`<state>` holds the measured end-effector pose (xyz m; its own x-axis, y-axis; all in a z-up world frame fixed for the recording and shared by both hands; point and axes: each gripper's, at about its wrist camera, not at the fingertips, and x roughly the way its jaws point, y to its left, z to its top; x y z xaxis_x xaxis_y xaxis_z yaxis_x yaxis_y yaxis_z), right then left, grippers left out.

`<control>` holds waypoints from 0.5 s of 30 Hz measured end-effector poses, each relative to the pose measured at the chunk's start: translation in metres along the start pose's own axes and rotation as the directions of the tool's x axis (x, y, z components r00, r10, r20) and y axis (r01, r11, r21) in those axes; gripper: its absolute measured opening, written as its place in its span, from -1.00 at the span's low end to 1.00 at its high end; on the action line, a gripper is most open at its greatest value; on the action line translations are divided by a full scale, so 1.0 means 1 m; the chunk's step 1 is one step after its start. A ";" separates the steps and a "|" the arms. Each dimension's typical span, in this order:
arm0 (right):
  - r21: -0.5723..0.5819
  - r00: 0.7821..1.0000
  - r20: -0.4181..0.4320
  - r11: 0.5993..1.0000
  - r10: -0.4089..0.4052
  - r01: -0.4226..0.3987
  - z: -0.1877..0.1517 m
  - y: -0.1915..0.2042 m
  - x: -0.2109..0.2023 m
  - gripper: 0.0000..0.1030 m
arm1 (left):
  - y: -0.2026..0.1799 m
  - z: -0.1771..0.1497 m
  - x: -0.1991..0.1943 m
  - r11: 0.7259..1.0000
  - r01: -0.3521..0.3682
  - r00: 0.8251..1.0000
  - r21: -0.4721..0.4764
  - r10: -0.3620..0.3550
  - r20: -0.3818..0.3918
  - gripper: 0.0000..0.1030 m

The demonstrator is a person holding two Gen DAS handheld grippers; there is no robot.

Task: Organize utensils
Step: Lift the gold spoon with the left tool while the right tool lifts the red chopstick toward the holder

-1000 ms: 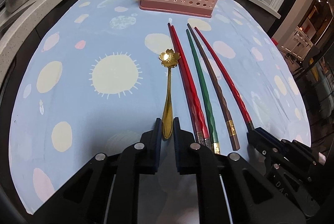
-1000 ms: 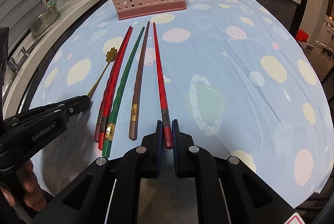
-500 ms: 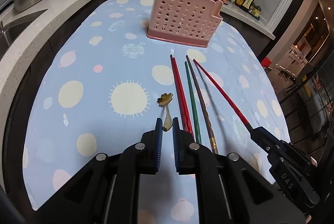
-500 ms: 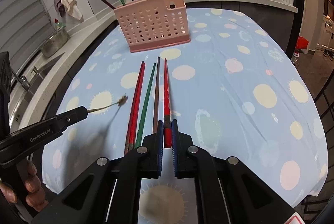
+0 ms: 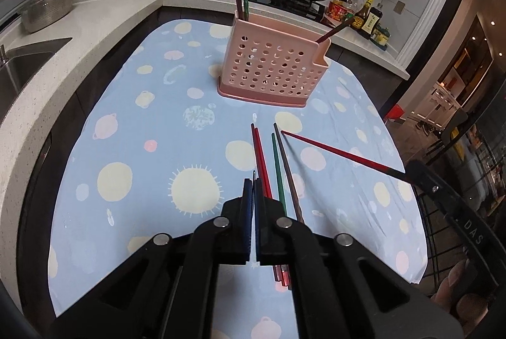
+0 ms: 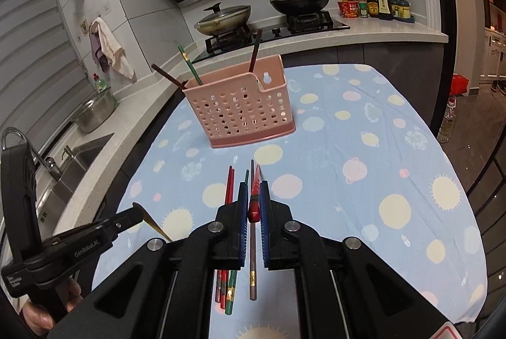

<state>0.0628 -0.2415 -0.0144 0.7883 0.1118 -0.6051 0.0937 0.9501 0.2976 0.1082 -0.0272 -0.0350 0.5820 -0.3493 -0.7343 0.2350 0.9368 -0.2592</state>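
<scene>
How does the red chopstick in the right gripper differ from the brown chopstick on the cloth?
The red chopstick is lifted off the cloth, clamped at its end by the right gripper; the brown chopstick lies flat, untouched. In the left wrist view the red one angles away, while the brown one stays parallel to the green chopstick. Both are slender and tapered.

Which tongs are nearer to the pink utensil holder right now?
Cannot tell; both look about level. The left tongs, shut on the gold spoon, and the right tongs, gripping a red chopstick, both hang well short of the pink utensil holder.
</scene>
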 end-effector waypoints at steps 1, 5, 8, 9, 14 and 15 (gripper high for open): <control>0.002 1.000 0.010 1.000 0.001 -0.001 0.005 0.000 -0.001 -0.87 | -0.001 0.002 -0.002 1.000 0.000 1.000 0.004 0.000 0.007 -0.99; 0.005 0.999 0.047 1.000 0.005 -0.005 0.025 -0.001 -0.004 -0.87 | -0.003 0.013 -0.006 1.000 0.005 1.000 0.015 -0.006 0.025 -0.99; -0.002 0.997 0.071 1.000 0.003 -0.003 0.041 -0.001 -0.006 -0.87 | -0.004 0.021 -0.008 1.000 0.017 0.999 0.018 -0.017 0.032 -0.99; 0.001 0.997 0.077 1.000 0.010 -0.010 0.048 -0.001 -0.007 -0.87 | -0.005 0.024 -0.008 1.000 0.022 0.999 0.019 -0.022 0.033 -0.99; -0.002 0.994 0.112 1.000 0.016 -0.016 0.077 -0.002 -0.010 -0.87 | -0.011 0.043 -0.014 0.998 0.044 0.997 0.045 -0.047 0.054 -0.99; -0.001 0.993 0.118 1.000 0.021 -0.021 0.084 -0.002 -0.010 -0.87 | -0.014 0.048 -0.016 0.998 0.044 0.997 0.055 -0.047 0.062 -0.99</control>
<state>0.1060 -0.2690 0.0535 0.8562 0.0971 -0.5075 0.0759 0.9479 0.3095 0.1330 -0.0353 0.0104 0.6174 -0.3939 -0.6809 0.3029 0.9179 -0.2563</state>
